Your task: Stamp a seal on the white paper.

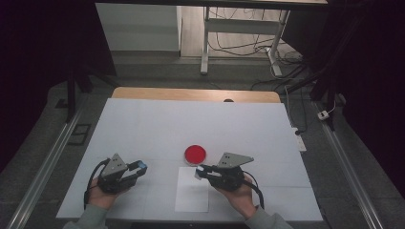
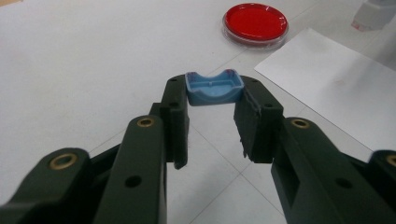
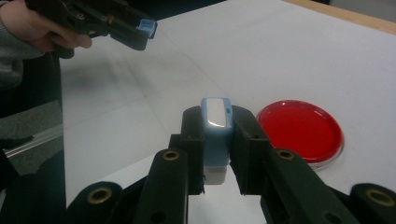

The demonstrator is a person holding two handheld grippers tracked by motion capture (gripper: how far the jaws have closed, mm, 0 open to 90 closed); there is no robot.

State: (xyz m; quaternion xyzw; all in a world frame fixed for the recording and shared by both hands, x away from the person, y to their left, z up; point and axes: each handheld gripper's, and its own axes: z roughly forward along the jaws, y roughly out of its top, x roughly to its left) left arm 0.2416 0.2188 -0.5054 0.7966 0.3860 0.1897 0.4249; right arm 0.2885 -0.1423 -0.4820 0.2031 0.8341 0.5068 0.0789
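My left gripper (image 2: 214, 95) is shut on a small light-blue cap (image 2: 214, 87), hollow side facing the camera, held just above the white table. In the high view this gripper (image 1: 139, 168) is at the lower left, with the blue cap (image 1: 142, 166) at its tips. My right gripper (image 3: 216, 122) is shut on a blue-and-white stamp-like block (image 3: 215, 140), held upright between the jaws. From above, the right gripper (image 1: 200, 171) hangs over the top edge of a white paper sheet (image 1: 192, 191). A round red dish (image 1: 196, 153) lies just beyond it.
The white table top (image 1: 191, 121) stretches far behind the dish, with a wooden edge (image 1: 196, 94) at the back. In the left gripper view the red dish (image 2: 255, 22) and the paper sheet (image 2: 336, 79) lie to the right ahead. Table legs and cables stand on the floor beyond.
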